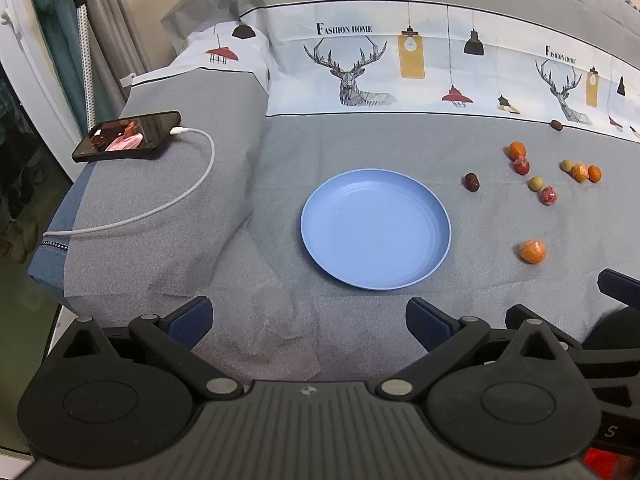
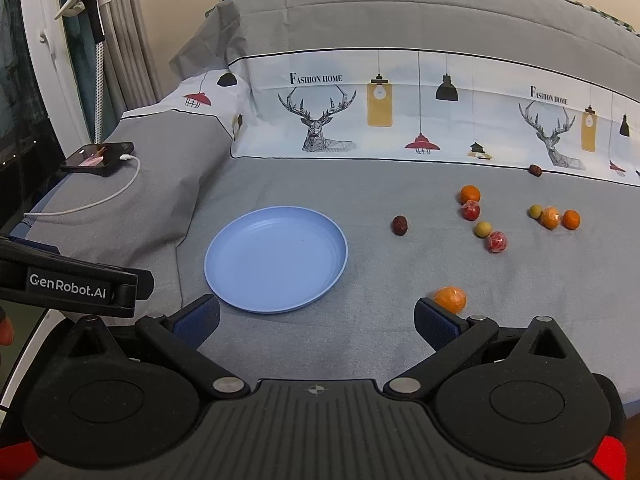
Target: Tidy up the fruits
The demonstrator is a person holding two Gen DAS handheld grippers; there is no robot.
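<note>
1. Both grippers hang wide open over the grey bedspread, holding nothing. The blue plate sits just ahead of the left gripper; a wrapped orange lies right by the right gripper.
2. Small fruits are scattered right of the plate: another orange, a dark red date, yellow-green balls, red wrapped ones.
3. The pillow says "FASHION HOME"; the left gripper's side reads "GenRobot.AI".

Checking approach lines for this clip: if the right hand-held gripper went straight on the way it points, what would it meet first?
Probably the blue plate: its near rim lies just ahead between the open fingers of the right hand-held gripper. Depth is uncertain; the bedspread might come first.
</note>
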